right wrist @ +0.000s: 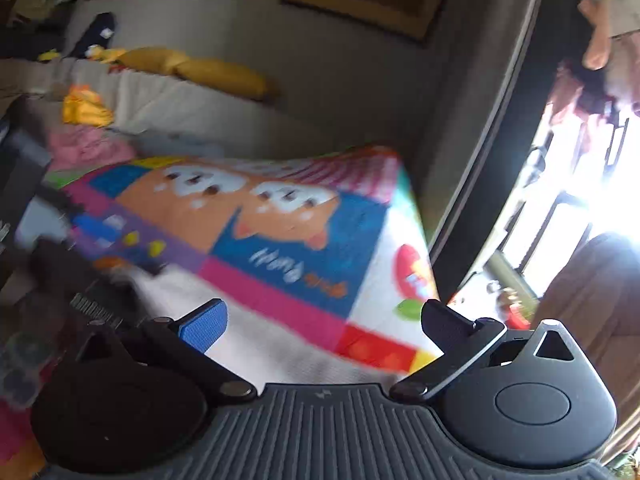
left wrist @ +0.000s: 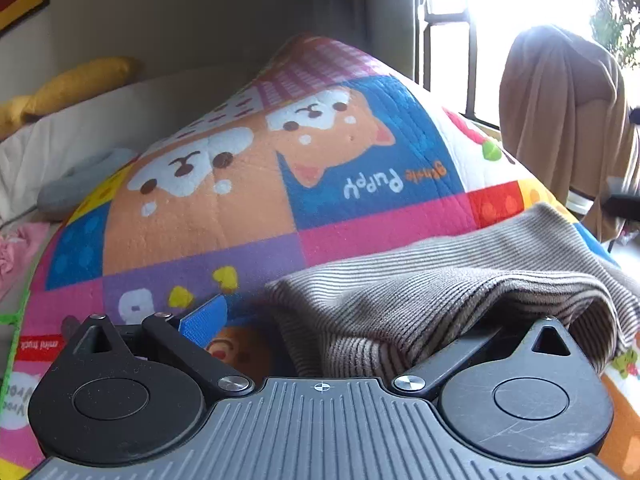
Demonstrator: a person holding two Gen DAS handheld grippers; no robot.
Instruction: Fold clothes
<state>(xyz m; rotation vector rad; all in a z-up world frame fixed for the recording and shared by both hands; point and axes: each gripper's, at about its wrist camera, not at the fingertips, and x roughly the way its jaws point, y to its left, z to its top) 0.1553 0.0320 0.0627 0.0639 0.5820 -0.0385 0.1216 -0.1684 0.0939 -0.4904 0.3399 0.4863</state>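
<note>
Left tongs (left wrist: 320, 320): spread, striped garment (left wrist: 460, 280) drapes 3 o'clock finger, ungripped | right tongs (right wrist: 324, 320): wide, empty | risk: garment slips onto quilt (left wrist: 240, 208).

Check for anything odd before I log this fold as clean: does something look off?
Yes: the striped knit garment is bunched and draped over the left gripper's right finger, hiding it, rather than lying flat on the puppy quilt. The right gripper is open, holding nothing.
</note>
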